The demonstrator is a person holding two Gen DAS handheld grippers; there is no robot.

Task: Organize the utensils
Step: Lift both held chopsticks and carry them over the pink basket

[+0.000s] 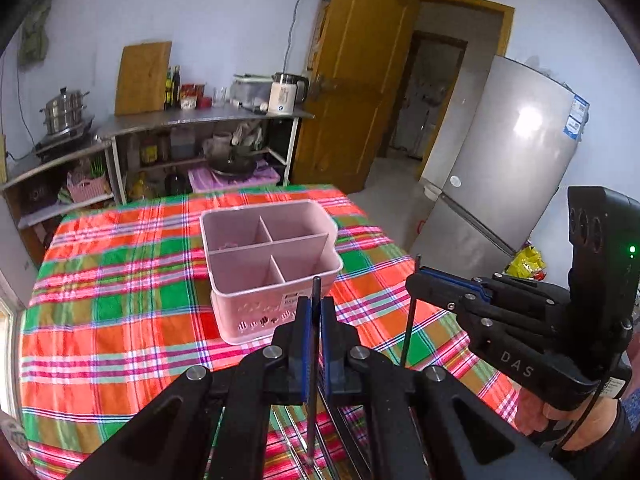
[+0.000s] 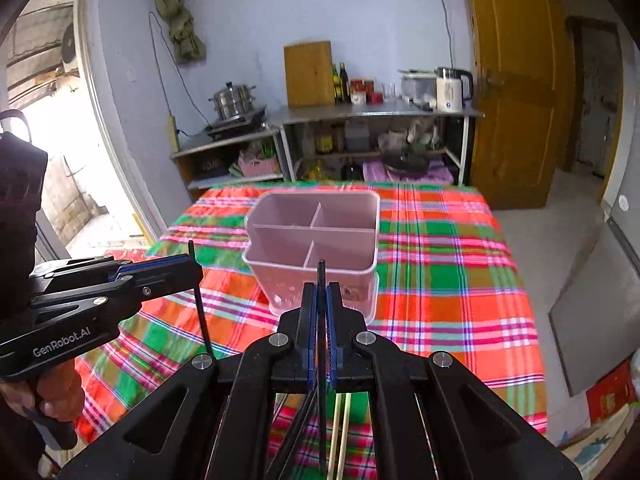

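A pink utensil caddy (image 1: 240, 304) (image 2: 280, 280) with several empty-looking compartments stands mid-table on the plaid cloth (image 1: 120, 300). My left gripper (image 1: 316, 304) is shut on a thin black chopstick (image 1: 316, 288) that stands nearly upright just in front of the caddy. My right gripper (image 2: 320, 296) is shut on another black chopstick (image 2: 321, 272), also upright and close to the caddy's front wall. Each gripper shows in the other's view: the right gripper (image 1: 416, 278) with its chopstick (image 1: 410, 320), and the left gripper (image 2: 192, 266) with its chopstick (image 2: 202, 312). Both are held above the cloth.
More loose chopsticks, dark and pale (image 2: 341, 428), lie on the cloth beneath my grippers near the table's front. A steel shelf unit (image 1: 208, 118) with pots and a kettle stands behind the table. A silver fridge (image 1: 508, 168) and a wooden door (image 1: 352, 80) are to the right.
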